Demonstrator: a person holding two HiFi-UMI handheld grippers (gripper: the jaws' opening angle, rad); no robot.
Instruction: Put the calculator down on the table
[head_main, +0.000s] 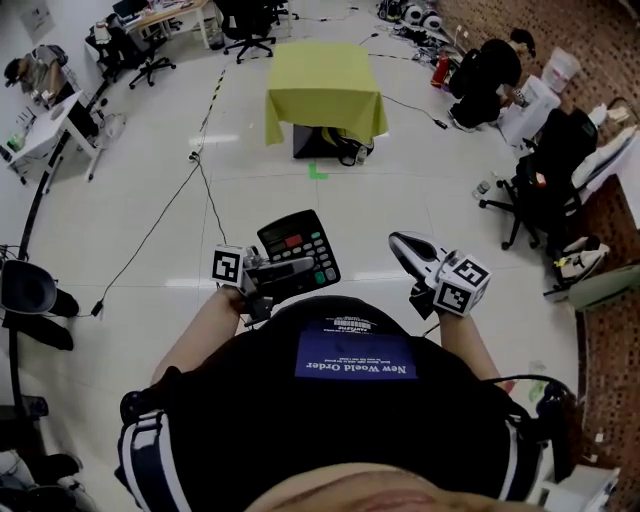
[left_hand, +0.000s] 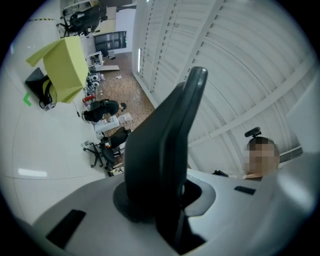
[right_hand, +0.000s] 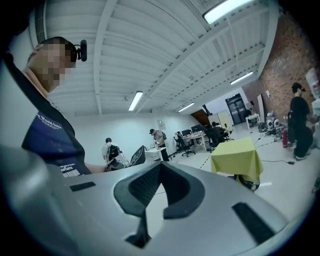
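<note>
Open lab-office: white floor (head_main: 120, 230) with cables (head_main: 148, 232), desks (head_main: 45, 125), swivel chairs (head_main: 248, 30), brick wall (right_hand: 285, 65), yellow-draped table (head_main: 322, 85)

The person is wearing a black short-sleeved shirt (head_main: 350, 425) with a dark blue printed chest panel (head_main: 355, 357) and white-striped sleeve bands (head_main: 148, 452). The left tool (head_main: 292, 268) and right tool (head_main: 400, 245) are each carrying a black-and-white marker cube (head_main: 462, 285).
</note>
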